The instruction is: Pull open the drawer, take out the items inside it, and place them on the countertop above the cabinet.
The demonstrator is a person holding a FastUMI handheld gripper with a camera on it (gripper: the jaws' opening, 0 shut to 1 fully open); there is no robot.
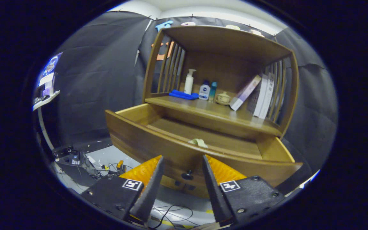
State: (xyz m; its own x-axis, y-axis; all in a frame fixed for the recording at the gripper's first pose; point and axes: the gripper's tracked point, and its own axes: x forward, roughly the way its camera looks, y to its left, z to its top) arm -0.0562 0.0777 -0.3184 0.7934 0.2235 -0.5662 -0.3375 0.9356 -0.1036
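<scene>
Drawer of the wooden cabinet stood pulled out just ahead of my gripper, whose fingers were spread apart and grasped nothing. Its small dark knob sat between my fingertips, untouched. Inside, just beyond the front panel, a pale roll of tape lay on the drawer floor. Farther beyond, on the countertop above, I saw a folded blue cloth, a white pump bottle, two smaller bottles, a little lidded cup and leaning books.
</scene>
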